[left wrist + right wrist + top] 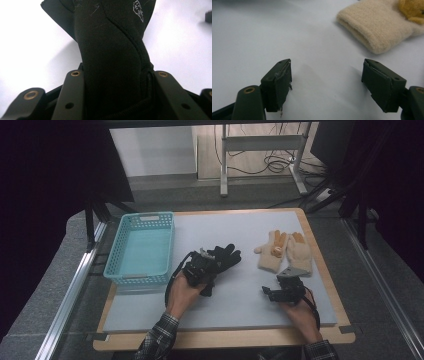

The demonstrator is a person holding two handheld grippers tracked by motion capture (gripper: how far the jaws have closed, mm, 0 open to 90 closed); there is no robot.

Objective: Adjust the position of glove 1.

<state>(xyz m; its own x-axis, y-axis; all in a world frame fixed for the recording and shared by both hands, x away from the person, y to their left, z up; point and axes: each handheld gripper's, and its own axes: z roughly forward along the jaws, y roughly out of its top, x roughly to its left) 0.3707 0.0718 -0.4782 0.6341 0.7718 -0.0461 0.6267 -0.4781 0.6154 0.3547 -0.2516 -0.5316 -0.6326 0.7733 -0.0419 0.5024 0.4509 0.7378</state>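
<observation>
A black glove (225, 256) lies on the grey mat, fingers pointing to the far right. My left gripper (207, 269) is shut on its cuff end; in the left gripper view the black fabric (110, 55) is pinched between the two jaws (117, 75) and lifts off the mat. A pair of cream knitted gloves (285, 251) with orange trim lies at the right back. My right gripper (267, 292) rests low over the mat in front of them, open, with nothing between its fingers (327, 80). The nearest cream cuff (372, 30) lies a little beyond its right jaw.
A turquoise plastic basket (170, 245) stands at the left edge of the table, with nothing in it. The grey mat (225, 312) covers most of the wooden tabletop. Metal rails run along both sides of the table.
</observation>
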